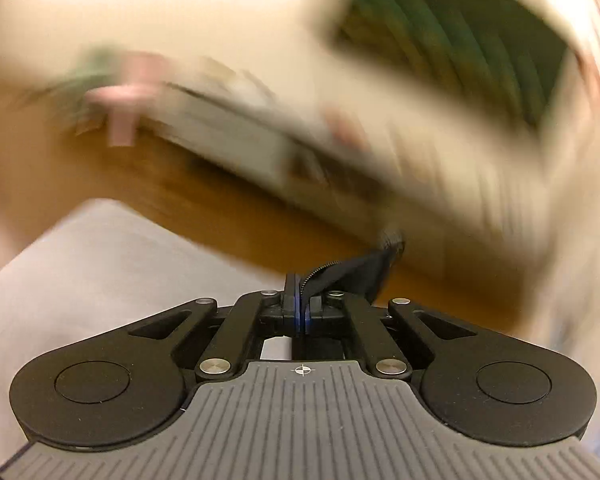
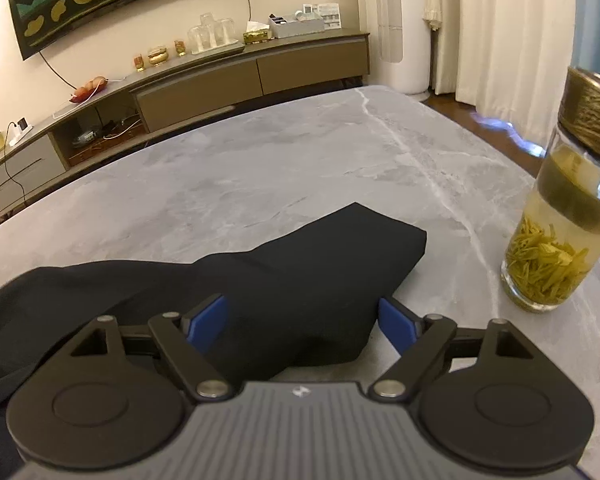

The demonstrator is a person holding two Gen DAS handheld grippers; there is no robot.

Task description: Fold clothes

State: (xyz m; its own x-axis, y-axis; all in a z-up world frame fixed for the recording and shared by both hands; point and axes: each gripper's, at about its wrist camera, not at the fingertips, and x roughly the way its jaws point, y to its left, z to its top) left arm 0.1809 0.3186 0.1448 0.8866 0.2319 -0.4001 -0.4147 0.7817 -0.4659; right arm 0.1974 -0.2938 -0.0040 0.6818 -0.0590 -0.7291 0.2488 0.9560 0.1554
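A black garment [image 2: 300,268] lies on the grey marble table [image 2: 300,152], one folded part reaching toward the middle. My right gripper [image 2: 303,322] is open, its blue pads on either side of the cloth's near end, low over the table. In the left wrist view my left gripper [image 1: 303,296] is shut on a zippered edge of black garment [image 1: 352,272] and holds it up in the air. That view is heavily motion-blurred.
A glass tea bottle [image 2: 560,232] with green leaves and a brass lid stands on the table at the right, close to my right gripper. A TV cabinet [image 2: 204,84] runs along the far wall beyond the table edge. The blurred left view shows wooden floor [image 1: 220,200].
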